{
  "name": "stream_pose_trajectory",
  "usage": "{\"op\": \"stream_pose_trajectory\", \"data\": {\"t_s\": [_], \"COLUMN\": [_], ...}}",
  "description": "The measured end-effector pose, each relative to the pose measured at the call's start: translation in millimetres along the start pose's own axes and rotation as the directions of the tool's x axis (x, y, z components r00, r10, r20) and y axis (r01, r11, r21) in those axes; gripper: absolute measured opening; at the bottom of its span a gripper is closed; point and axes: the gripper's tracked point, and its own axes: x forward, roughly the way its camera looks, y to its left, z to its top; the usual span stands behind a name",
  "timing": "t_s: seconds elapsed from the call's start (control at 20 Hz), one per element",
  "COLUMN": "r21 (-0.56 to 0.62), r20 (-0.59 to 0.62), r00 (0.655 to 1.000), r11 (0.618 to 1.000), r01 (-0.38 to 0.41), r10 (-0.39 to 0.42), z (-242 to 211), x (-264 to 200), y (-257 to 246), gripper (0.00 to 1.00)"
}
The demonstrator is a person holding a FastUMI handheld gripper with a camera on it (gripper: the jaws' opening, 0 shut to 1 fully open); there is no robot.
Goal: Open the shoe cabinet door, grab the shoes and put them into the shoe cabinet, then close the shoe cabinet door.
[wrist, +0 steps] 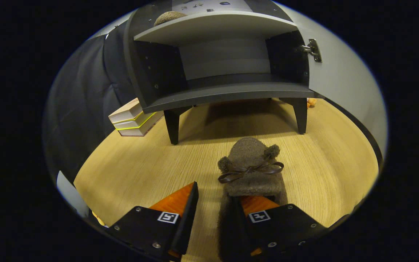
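On the wooden surface [129, 171], just ahead of the tongs [215, 198], lies a fuzzy brown slipper [250, 160] with 2 pompoms and a ribbon bow. The tongs stand parted, 1 finger inside the slipper's heel opening, the other outside, not yet pinching. The slipper looks soft and light, likely to sag; its heel rim seems the best hold. Beyond stands the open shoe cabinet [224, 92]. No readable writing.

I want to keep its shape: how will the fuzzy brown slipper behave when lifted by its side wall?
The slipper looks soft and fleecy, so its toe will probably droop. It seems light. The gripper straddles one wall, one finger inside the opening; the pile may compress rather than slip.
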Motion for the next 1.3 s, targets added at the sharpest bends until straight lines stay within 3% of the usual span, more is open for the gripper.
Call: {"op": "stream_pose_trajectory", "data": {"t_s": [0.1, 0.15, 0.25, 0.6, 1.0, 1.3], "r21": [-0.003, 0.004, 0.017, -0.009, 0.005, -0.054], "r20": [-0.002, 0.0, -0.025, -0.023, 0.161, 0.266], "r00": [0.999, 0.998, 0.998, 0.999, 0.986, 0.962], "r11": [0.999, 0.998, 0.998, 0.999, 0.999, 0.997], "r01": [0.043, 0.06, 0.057, 0.035, -0.04, -0.049], "r10": [-0.043, -0.06, -0.057, -0.035, 0.039, 0.062], "z": [2.9, 4.8, 5.1, 53.1, 192.4, 272.1], "x": [6.9, 7.9, 6.1, -36.9, -133.5, -160.0], "y": [-10.7, -15.6, -13.8, -12.5, 10.5, 4.0], "gripper": [0.36, 0.21, 0.09, 0.06, 0.06, 0.06]}}
